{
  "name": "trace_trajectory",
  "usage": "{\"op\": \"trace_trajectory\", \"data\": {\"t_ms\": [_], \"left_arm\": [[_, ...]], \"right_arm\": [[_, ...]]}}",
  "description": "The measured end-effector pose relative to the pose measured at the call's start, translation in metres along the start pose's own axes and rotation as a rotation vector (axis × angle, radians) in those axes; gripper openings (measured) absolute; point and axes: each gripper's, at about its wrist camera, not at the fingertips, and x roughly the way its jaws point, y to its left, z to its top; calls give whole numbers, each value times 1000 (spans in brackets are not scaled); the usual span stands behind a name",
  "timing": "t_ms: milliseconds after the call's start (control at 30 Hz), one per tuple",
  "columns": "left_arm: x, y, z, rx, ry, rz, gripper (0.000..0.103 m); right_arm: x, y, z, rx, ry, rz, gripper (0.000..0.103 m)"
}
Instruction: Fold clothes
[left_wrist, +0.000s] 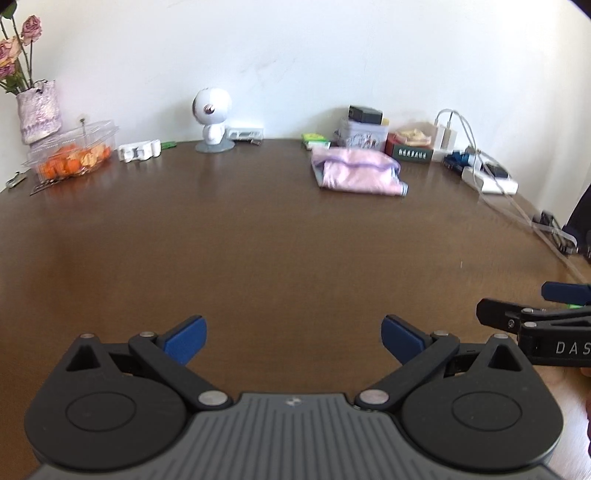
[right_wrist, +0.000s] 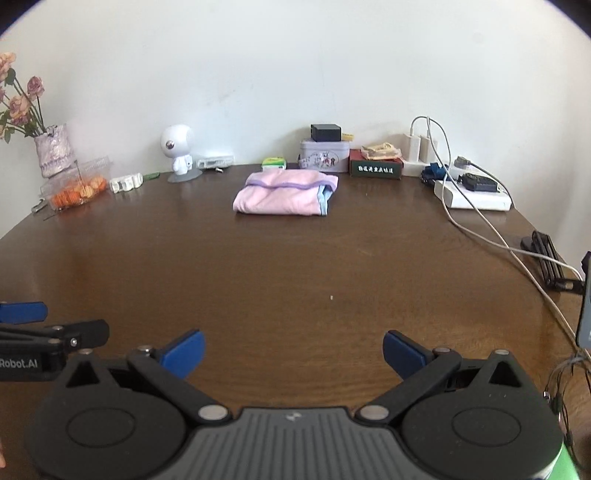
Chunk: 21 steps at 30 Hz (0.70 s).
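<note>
1. One folded pink garment (right_wrist: 286, 194) lies on the brown counter (right_wrist: 295, 280), far ahead of both sets of jaws and well apart from them, near the back edge; a blue layer shows at its right end.
2. Two grippers: the left gripper (left_wrist: 293, 338) and the right gripper (right_wrist: 293, 350) each have their jaws spread wide, gripping nothing, above bare counter.
3. Beside the garment at the back stand one tin (right_wrist: 324, 155) with a black box on top, one dark red box (right_wrist: 376, 166), one white robot figurine (right_wrist: 177, 153), one vase of flowers (right_wrist: 53, 151) and one clear tub of orange pieces (right_wrist: 75, 186).
4. One white power strip (right_wrist: 472, 197) with two chargers sits right of the right jaws; its cables trail to the right edge.
5. The left view is blurred; each gripper is cut off in the other's view.
6. Between jaws and garment the counter lies open.
</note>
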Motion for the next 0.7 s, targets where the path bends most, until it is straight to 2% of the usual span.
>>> {"op": "trace_trajectory", "data": {"t_ms": [67,167,267,367,467,500,633,700], "left_arm": [[14,4,22,-7,-9,-26,102],[45,9,56,-28,-22,-49,102],[84,6,92,-60,-57,-71,102],[136,4,125,-75,3,-102,102],[187,1,145,-96,80,-143,94],[202,3,151,-125,102,-150,90],[254,13,171,-268,177,-168,90],[277,20,177,-336,223,-174,88]], "right_arm": [[10,-9,20,12,-24,25,103],[30,-24,53,26,-59,18,99],[59,-41,93,37,-60,44,95],[97,-59,132,85,-39,91,88],[145,-73,164,96,-5,129,81],[162,-79,171,117,27,144,78],[221,-101,185,275,140,242,69],[245,-103,187,309,190,245,65]]}}
